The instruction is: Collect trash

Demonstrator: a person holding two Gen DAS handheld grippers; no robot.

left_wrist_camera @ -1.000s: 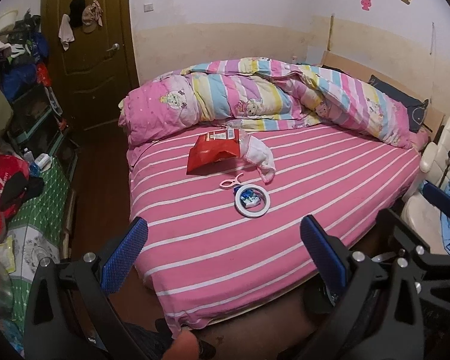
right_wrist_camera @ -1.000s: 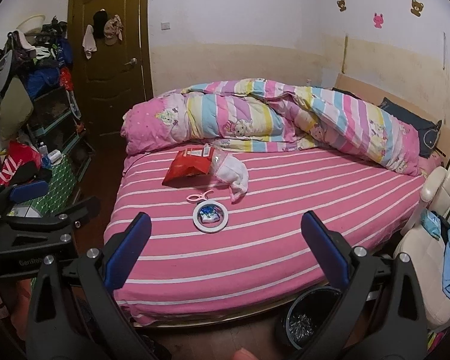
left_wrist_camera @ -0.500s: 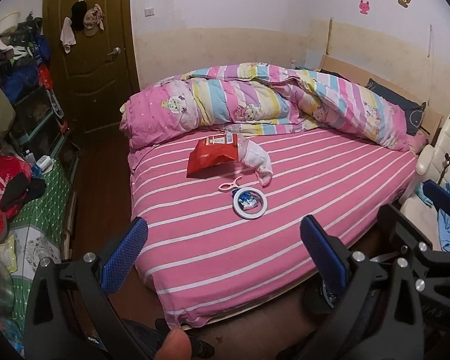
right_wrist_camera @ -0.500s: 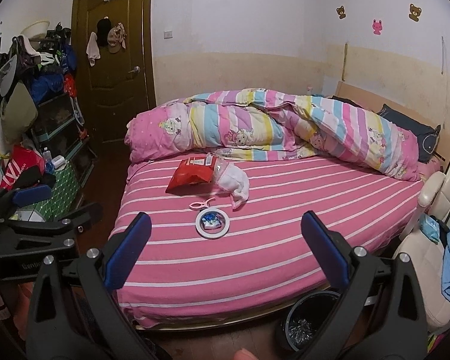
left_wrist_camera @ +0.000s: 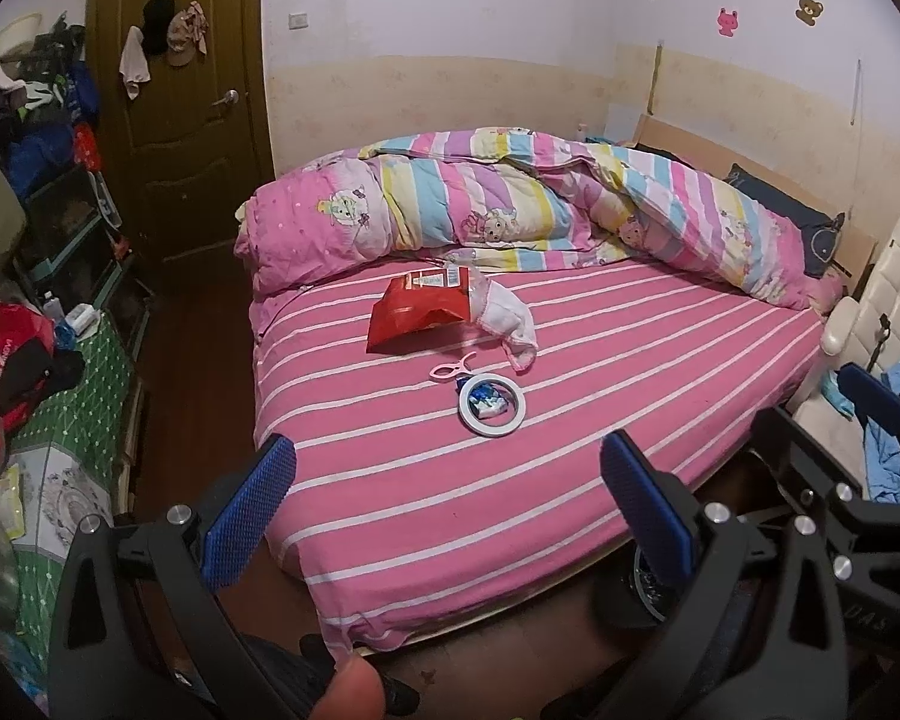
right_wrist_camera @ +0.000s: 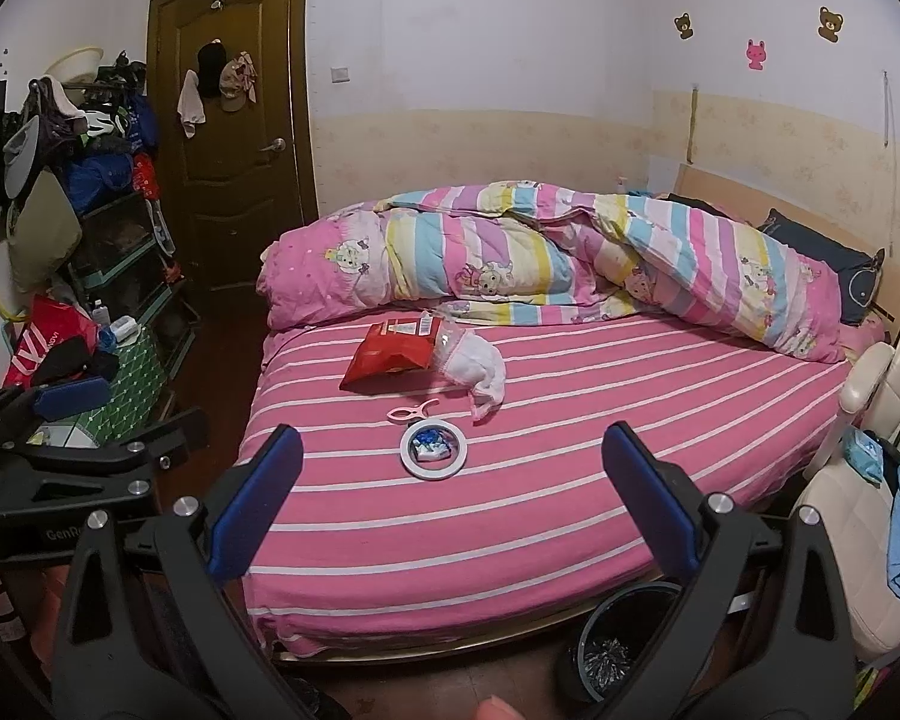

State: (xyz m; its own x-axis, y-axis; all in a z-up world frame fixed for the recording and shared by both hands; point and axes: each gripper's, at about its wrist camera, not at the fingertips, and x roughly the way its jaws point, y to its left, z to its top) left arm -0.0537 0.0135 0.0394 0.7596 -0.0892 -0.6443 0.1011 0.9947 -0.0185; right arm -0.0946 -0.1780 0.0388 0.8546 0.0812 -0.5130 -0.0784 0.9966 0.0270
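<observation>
Glossy red snack bag (left_wrist_camera: pixel 419 312) on matt cotton sheet (left_wrist_camera: pixel 570 480) — varnished (wooden) door (left_wrist_camera: pixel 180 120).

On the bed (right_wrist_camera: pixel 570 480), the snack bag (right_wrist_camera: pixel 393 354) lies behind the tape ring (right_wrist_camera: pixel 433 451) (clip (right_wrist_camera: pixel 411 411) between).

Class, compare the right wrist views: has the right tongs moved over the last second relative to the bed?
Yes. The right tongs have pulled back and up from the bed: it sits lower and smaller, with more door showing.
</observation>
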